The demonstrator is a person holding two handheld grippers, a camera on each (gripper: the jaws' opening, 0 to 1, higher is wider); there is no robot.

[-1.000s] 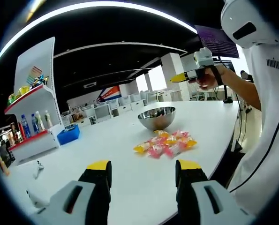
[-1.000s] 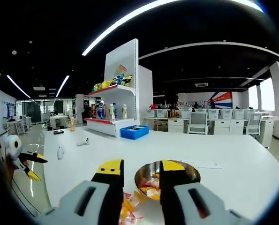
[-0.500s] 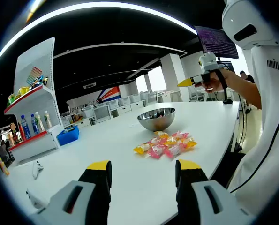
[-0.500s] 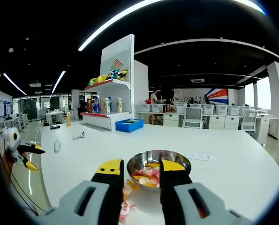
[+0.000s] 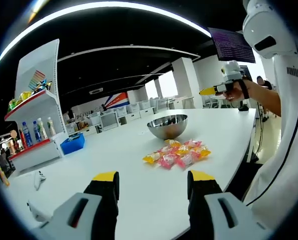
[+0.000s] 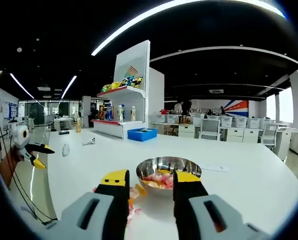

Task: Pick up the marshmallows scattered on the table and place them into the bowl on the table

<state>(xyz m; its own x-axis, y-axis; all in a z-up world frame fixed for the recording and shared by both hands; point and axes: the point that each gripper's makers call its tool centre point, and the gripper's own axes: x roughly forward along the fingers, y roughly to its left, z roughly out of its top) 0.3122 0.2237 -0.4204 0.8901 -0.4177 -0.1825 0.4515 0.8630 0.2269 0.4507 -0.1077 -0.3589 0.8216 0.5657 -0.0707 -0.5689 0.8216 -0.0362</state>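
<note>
Nothing's been picked up yet, so the first grab is what's in hand. Nearest in the left gripper view, the left claw [image 5: 153, 181] is held apart and empty. Beyond it the marshmallows [image 5: 178, 153] are piled on the white counter [image 5: 113, 150], with the bowl [image 5: 167, 125] just behind them. The right claw [image 6: 149, 180] is also held apart over the counter; next it would need lowering onto one wrapped piece.

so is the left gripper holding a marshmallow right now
No, the left gripper is open with nothing between its jaws, and the wrapped marshmallows lie in a pile on the white table ahead of it.
</note>
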